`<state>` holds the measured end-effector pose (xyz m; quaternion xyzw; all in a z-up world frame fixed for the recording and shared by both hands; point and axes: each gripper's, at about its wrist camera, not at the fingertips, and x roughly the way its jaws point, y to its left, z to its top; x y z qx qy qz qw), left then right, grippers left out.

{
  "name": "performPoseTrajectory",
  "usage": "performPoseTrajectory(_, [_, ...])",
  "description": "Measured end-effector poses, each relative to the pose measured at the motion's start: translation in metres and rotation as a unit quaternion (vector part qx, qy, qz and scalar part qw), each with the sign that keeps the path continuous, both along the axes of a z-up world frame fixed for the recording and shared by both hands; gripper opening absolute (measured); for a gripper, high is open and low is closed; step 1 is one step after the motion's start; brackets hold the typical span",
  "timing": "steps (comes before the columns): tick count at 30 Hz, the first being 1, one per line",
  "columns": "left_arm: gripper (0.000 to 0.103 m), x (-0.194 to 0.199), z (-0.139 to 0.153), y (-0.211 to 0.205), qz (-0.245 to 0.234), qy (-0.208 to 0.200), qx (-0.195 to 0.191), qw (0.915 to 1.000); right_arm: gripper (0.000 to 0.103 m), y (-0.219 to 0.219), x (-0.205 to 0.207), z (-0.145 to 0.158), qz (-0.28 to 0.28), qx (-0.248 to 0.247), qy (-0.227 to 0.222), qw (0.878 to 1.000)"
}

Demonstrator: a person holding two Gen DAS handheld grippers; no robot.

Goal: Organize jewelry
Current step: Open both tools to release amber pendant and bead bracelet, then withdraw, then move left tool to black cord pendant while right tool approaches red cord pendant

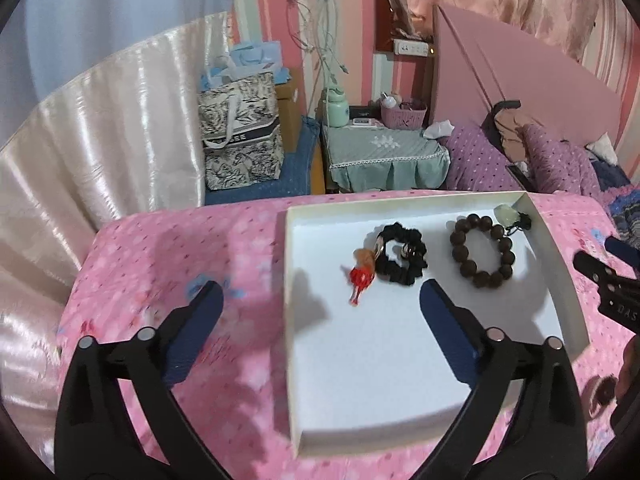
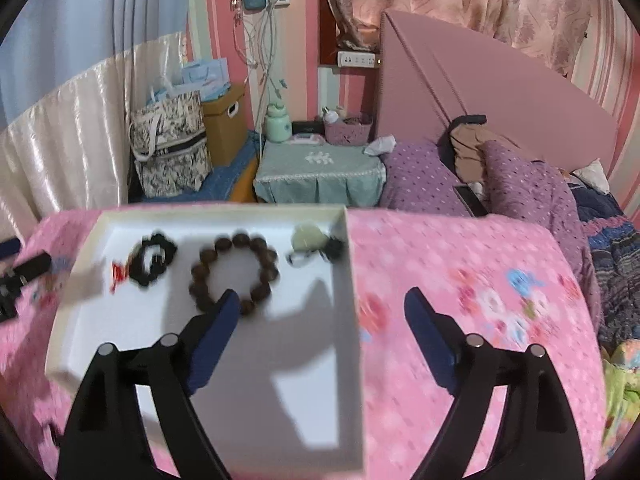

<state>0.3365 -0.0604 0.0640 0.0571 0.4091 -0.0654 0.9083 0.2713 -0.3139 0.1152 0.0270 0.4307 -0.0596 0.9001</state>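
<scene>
Nearest the lens, the left tongs [image 1: 322, 300] are seen spread wide and empty, one finger over the pink flowered cloth of the worktop [image 1: 180, 248] and the other inside the shallow white box [image 1: 294, 360], so that its left wall is straddled. Just ahead of them, in the far half of the box, a black scrunchie-like band [image 1: 401, 255] is laid with a small red and orange charm [image 1: 362, 276] touching its near-left side; whether the two are joined cannot be told. To the right of these, well clear of them, a bracelet of dark wooden beads [image 1: 483, 251] is set flat, and beyond it, in the far right corner, a pale green pendant [image 1: 505, 213] with a dark cord is tucked against the wall. The pieces appear to have been spaced in a row so that each can be reached alone. The right tongs [image 2: 320, 304] are likewise held wide and empty, astride the right wall of the box, their left finger lying over the near edge of the bead bracelet; the view is blurred, so contact cannot be judged. The near half of the box is bare, and is probably kept for further pieces.
</scene>
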Motion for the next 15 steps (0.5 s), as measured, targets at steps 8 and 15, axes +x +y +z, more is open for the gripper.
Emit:
performPoseTrajectory(8, [0.1,-0.056,0.004,0.032,-0.002,0.006,-0.018,0.9998,0.097,-0.014,-0.068,0.03,-0.017,-0.019,-0.013,1.0])
performPoseTrajectory(15, [0.1,-0.088,-0.015,0.047,-0.001,0.034,-0.013,0.9993,0.097,-0.015,-0.104,0.018,-0.036,-0.021,0.004,0.999])
